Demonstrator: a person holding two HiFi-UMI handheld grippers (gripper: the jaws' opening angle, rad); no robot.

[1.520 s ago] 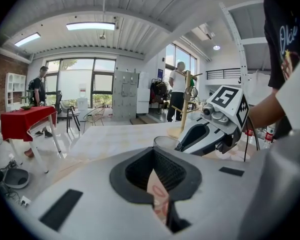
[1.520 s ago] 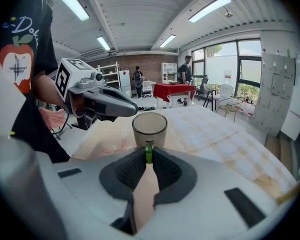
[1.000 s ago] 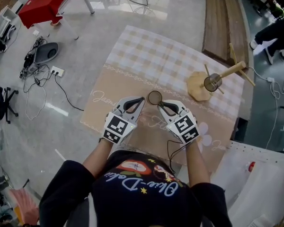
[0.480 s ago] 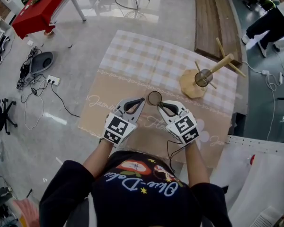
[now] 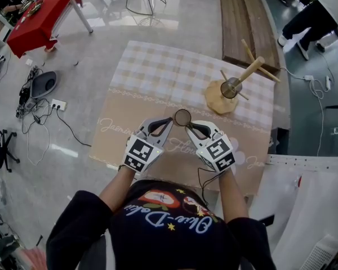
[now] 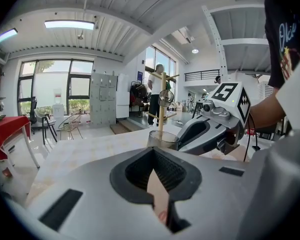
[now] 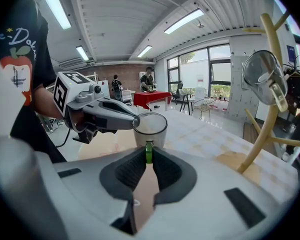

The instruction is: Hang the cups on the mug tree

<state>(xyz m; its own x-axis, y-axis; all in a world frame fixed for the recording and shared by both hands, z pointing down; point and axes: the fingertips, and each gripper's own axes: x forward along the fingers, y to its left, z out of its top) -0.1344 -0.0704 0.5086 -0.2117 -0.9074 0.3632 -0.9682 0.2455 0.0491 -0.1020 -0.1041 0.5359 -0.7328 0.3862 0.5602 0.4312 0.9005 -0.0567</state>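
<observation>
Change: both grippers and the cup [image 5: 183, 117] keep their spot in the head view, while the desk [image 5: 158, 77] and the mug tree [image 5: 249, 70] now sit further left and higher in it than a second ago.
Left gripper [image 5: 168, 121]: held low in front of the person, fingers closed together with nothing between them; the tip sits right at the left side of the cup's rim, and whether it touches cannot be told.
Right gripper [image 5: 191, 126]: beside the left one, fingers closed on the cup's green handle [image 7: 149, 153].
Cup: clear glass, upright, mouth up, between the two gripper tips over the tan front part of the desk; its base is hidden, so whether it stands on the desk cannot be told.
Desk: covered by a cloth, tan with script lettering in front, checked further back.
Mug tree: wooden, with a round base, at the far right of the desk, well apart from the held cup.
Second cup [image 5: 231, 87]: clear glass, hanging on a peg of the mug tree, mouth turned sideways.
</observation>
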